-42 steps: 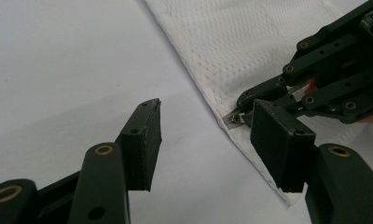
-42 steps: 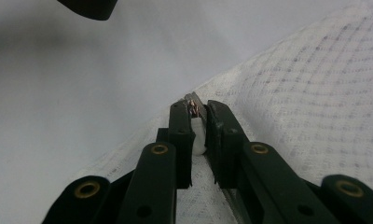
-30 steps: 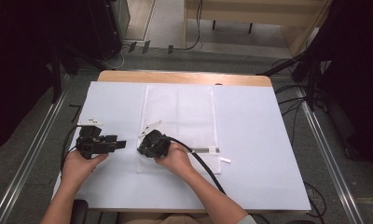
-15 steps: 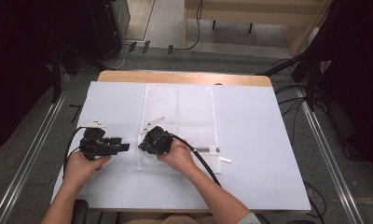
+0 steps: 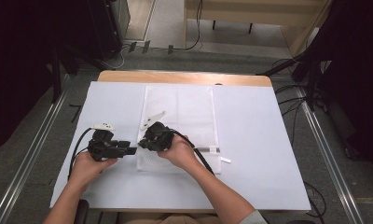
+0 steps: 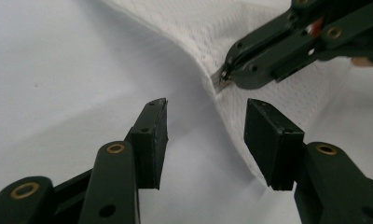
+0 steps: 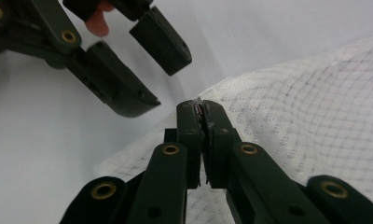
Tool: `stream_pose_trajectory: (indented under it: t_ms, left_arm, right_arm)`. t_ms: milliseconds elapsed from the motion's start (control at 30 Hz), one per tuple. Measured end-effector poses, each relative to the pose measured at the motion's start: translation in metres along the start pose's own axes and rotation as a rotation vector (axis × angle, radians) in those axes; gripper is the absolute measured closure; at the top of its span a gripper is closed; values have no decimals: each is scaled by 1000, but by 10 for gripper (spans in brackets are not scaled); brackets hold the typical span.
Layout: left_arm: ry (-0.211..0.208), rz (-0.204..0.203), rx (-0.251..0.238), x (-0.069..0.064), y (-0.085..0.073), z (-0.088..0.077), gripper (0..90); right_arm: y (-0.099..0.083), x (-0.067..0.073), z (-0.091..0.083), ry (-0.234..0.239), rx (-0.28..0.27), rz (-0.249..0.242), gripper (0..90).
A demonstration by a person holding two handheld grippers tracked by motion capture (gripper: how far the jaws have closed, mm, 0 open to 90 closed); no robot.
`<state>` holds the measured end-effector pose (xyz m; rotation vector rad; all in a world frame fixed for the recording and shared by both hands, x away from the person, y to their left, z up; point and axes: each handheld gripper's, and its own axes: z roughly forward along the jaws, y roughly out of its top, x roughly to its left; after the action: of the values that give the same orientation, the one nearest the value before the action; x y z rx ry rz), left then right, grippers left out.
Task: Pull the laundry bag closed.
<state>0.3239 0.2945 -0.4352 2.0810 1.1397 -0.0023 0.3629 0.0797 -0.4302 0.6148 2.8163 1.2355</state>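
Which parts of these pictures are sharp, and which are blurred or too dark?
High view: table evenly lit, surroundings very dark. Left gripper view: its pads sharp, the mesh bag behind soft. Right gripper view: right gripper fairly sharp, left gripper beyond slightly blurred.

A wooden table (image 5: 184, 77) stands on a grey floor (image 5: 44, 140), its bare wood showing as a strip along the far edge. A white sheet (image 5: 268, 154) covers the rest of the top, reaching the near edge and both sides. On the sheet, left of centre, lies a white mesh bag (image 5: 184, 112), flat and running from the far part of the sheet toward the person. A dark strip (image 5: 208, 150) crosses the bag's near right part, ending in a small white tab (image 5: 225, 160) that rests on the sheet just beside the bag. In the left gripper view the bag's (image 6: 287, 102) edge is raised off the sheet (image 6: 58, 70).
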Motion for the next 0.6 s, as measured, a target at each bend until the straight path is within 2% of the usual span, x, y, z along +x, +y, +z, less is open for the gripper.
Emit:
stream_pose_trajectory:
  t_ms: [200, 300, 400, 433, 600]
  left_arm:
    - [-21, 3, 3, -3, 3, 6, 535]
    - [-21, 25, 32, -6, 3, 11, 568]
    - [-30, 32, 41, -8, 5, 14, 614]
    - [-33, 36, 41, -8, 5, 15, 666]
    - [-38, 46, 33, -7, 5, 15, 733]
  right_arm:
    - [4, 0, -4, 14, 7, -14, 884]
    - [4, 1, -6, 23, -7, -4, 884]
    - [6, 1, -8, 36, -11, -7, 884]
    - [6, 2, -8, 43, -8, -6, 884]
    - [6, 1, -9, 66, -5, -5, 884]
